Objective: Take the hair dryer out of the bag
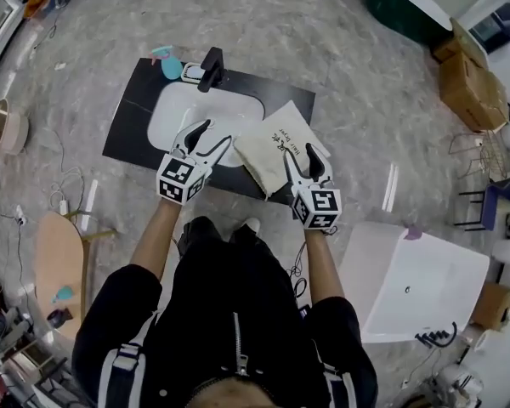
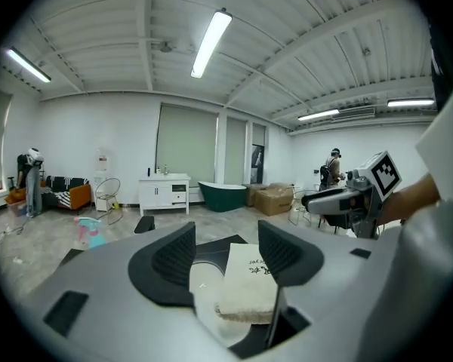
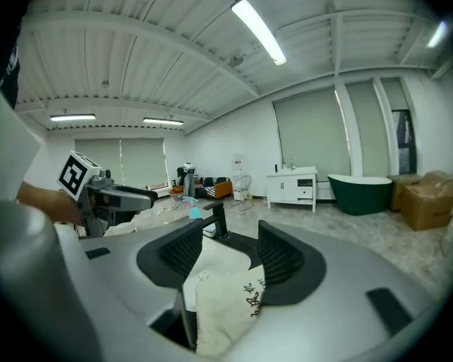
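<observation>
The reaching step is judged to be in hand. The cream bag (image 1: 272, 147) is lying flat on the dark worktop (image 1: 132, 121), just ahead of the left tongs (image 1: 217, 133) and partly beneath the right tongs (image 1: 301, 153). No hair dryer is being shown outside it, so it is presumably inside. Both tongs are being held with jaws apart and nothing pinched, tilted slightly downward on outstretched forearms. Next, the bag's mouth is probably needing to be found and one edge gripped.

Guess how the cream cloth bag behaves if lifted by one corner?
The bag looks like soft fabric, so it will probably flop and sag. Its near end looks thick, so whatever is inside may shift. The textured weave likely isn't slippery.
</observation>
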Demonstrator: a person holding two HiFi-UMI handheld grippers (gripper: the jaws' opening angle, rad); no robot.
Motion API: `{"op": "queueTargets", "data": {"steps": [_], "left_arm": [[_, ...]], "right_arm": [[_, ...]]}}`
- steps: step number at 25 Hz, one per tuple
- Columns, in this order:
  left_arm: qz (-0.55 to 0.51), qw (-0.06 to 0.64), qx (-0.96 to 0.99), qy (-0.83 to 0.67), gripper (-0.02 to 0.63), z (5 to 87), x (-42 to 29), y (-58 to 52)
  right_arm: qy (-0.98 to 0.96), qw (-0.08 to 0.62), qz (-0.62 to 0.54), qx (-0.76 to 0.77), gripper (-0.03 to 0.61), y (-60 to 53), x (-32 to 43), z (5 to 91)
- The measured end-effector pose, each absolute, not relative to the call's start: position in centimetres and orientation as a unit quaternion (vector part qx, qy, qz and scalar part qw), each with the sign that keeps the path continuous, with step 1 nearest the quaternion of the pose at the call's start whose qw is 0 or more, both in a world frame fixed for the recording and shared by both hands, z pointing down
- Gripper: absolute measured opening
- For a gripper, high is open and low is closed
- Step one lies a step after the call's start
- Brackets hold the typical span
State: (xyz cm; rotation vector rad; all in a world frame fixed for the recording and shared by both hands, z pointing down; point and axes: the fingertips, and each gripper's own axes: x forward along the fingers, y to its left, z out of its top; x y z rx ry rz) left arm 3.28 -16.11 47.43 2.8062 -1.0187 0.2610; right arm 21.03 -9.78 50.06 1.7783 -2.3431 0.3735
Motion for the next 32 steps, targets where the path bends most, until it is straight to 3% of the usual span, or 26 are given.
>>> {"op": "queueTargets", "data": {"steps": [15, 32], "left_arm": [[0.084, 0.090, 0.918, -0.377, 0.262, 49.3, 2.6, -16.9], [0.097, 0.127, 0.902, -0.401, 0.262, 52.7, -1.5, -16.3]], "right_arm": [[-0.820, 0.133, 0.130, 0.541, 0.227, -11.7, 19.1, 52.9], [-0.830, 0.261, 0.187, 0.457, 0.225, -10.1, 13.6, 63.9]]}}
